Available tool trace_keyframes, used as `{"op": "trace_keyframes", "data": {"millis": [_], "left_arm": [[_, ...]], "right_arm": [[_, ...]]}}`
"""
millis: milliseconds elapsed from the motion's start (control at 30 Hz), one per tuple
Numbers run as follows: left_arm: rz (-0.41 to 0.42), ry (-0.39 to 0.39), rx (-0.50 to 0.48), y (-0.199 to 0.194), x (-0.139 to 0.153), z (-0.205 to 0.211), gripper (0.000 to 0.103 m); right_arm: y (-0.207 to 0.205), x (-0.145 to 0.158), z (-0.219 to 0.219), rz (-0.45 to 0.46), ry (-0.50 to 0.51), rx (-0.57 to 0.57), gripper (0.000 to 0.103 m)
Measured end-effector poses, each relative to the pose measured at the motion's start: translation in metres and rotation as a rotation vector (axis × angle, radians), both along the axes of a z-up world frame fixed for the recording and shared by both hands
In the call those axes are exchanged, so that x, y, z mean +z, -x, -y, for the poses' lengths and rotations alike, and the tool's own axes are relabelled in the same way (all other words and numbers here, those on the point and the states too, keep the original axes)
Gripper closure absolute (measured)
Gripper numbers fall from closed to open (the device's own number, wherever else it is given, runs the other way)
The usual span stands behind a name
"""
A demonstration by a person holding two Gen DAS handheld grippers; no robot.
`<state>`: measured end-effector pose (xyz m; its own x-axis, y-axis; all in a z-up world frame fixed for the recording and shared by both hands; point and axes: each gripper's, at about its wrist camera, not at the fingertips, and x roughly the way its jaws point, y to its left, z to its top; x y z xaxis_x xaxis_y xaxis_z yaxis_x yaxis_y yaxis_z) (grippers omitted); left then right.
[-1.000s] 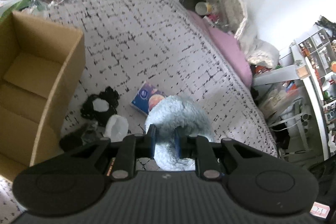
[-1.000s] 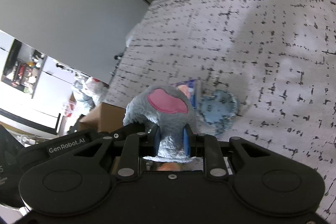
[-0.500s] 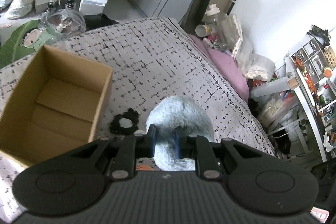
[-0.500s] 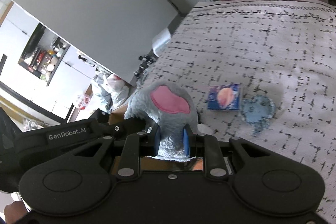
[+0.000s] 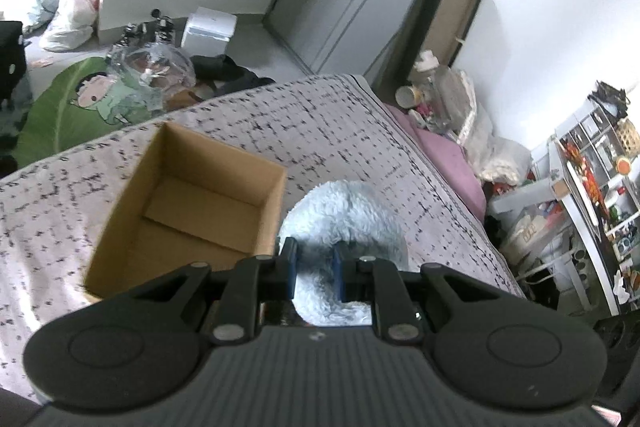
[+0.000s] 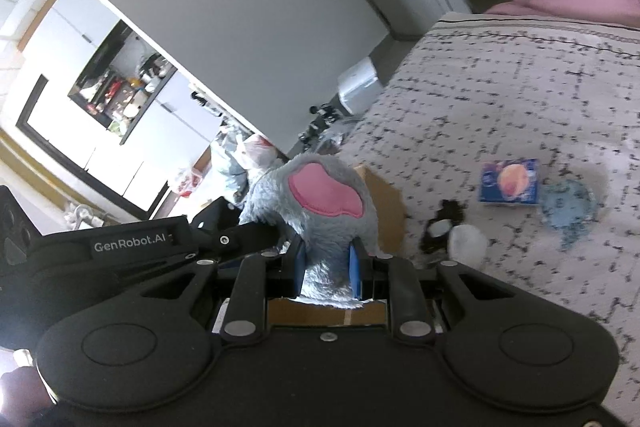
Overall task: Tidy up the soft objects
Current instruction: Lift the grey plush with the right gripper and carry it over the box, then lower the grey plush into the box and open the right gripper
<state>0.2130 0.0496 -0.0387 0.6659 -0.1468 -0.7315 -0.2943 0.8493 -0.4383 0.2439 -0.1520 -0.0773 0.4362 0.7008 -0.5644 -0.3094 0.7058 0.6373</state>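
Both grippers hold one grey-blue plush toy in the air above the bed. My left gripper (image 5: 314,269) is shut on its fluffy pale-blue body (image 5: 348,215). My right gripper (image 6: 327,269) is shut on the plush toy's part with a pink patch (image 6: 324,193). An open, empty cardboard box (image 5: 192,203) stands on the patterned bedspread (image 5: 320,143), just left of the plush. The left gripper's body (image 6: 132,239) shows in the right wrist view.
On the bedspread (image 6: 520,99) lie a blue packet (image 6: 509,181), a light-blue cloth (image 6: 570,209), a black-and-white soft item (image 6: 440,225) and a white soft item (image 6: 466,243). A pink pillow (image 5: 444,155) is at the bed's far edge. Bags and clutter cover the floor.
Both grippers rose with the plush toy and moved toward the box. The box now shows whole in the left wrist view; the items on the bed look smaller and farther.
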Motion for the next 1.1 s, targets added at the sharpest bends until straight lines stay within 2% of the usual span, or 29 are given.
{"op": "trace_keyframes", "data": {"millis": [200,600,1033,1100], "left_arm": [[-0.007,-0.005,0.039,0.012,-0.002,-0.029,0.086],[-0.042,0.007,0.101,0.025,-0.024,-0.074,0.086],[-0.122,0.038,0.155,0.026,-0.066,-0.110,0.086],[-0.135,0.032,0.151,0.026,-0.072,-0.114,0.086]], "right_arm": [[0.005,-0.001,-0.030,-0.003,0.006,0.038,0.081],[0.011,-0.012,-0.081,-0.043,0.040,0.082,0.081],[0.007,-0.041,-0.124,-0.102,0.120,0.137,0.080],[0.007,-0.045,-0.129,-0.101,0.134,0.148,0.077]]}}
